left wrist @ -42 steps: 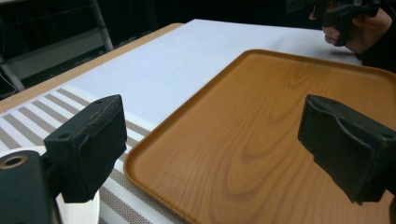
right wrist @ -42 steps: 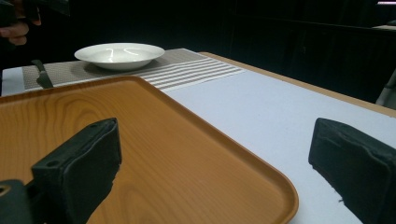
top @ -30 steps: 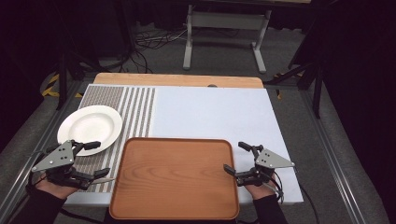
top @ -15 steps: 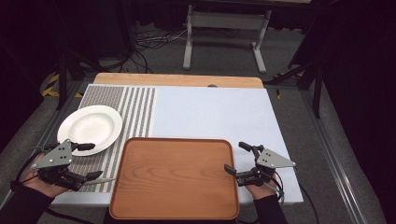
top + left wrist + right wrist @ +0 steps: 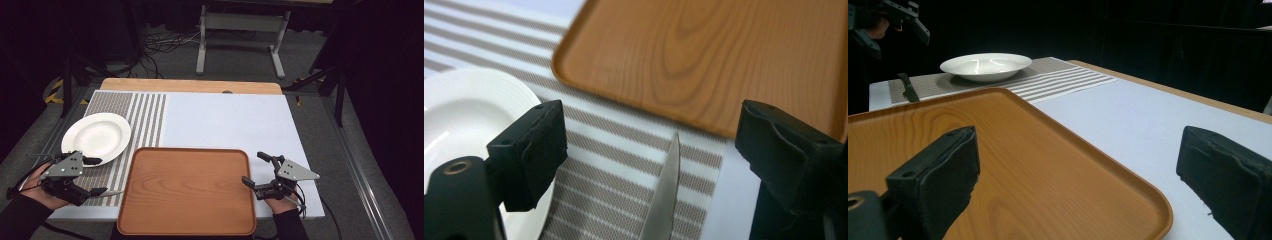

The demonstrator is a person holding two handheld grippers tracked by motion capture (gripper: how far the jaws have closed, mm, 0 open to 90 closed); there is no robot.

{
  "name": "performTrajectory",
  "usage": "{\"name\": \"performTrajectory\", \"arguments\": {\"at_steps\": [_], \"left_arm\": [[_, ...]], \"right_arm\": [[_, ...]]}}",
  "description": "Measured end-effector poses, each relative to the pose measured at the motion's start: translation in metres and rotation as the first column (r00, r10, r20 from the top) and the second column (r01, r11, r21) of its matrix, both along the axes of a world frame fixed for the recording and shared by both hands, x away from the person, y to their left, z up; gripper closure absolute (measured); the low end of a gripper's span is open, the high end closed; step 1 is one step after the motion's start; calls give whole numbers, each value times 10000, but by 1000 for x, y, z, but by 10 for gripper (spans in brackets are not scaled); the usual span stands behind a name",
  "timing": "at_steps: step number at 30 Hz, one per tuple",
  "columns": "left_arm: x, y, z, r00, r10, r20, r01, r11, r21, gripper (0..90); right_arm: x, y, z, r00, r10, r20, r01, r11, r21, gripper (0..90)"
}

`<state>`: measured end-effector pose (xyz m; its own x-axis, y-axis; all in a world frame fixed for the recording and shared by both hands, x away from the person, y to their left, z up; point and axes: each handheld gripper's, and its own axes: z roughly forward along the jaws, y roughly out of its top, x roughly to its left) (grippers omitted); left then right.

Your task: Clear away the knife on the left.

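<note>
The left gripper is hovering over the striped placemat at the near left of the desk, its jaws standing wide apart with nothing clamped, and the knife is lying flat on the placemat beneath the gap between them, its blade pointing toward the wooden tray. The white plate is sitting just beyond the left gripper on the same placemat, beside the tray's far left corner. The right gripper is resting at the tray's right edge, its jaws also spread apart and holding nothing.
</note>
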<state>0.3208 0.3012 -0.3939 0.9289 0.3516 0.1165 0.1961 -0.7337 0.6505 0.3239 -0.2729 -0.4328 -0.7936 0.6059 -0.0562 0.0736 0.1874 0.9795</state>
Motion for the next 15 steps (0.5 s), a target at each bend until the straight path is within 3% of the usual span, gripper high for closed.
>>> {"name": "performTrajectory", "arguments": {"at_steps": [8, 15], "left_arm": [[4, 0, -3, 9977, -357, -569, 413, 9940, 1013, 177], [7, 4, -6, 9953, -438, -859, 596, 9798, 1910, 214]], "right_arm": [[0, 0, 0, 10000, 32, -19, -32, 10000, 8, 43], [0, 1, 0, 10000, 48, -25, -48, 10000, -40, 43]]}}
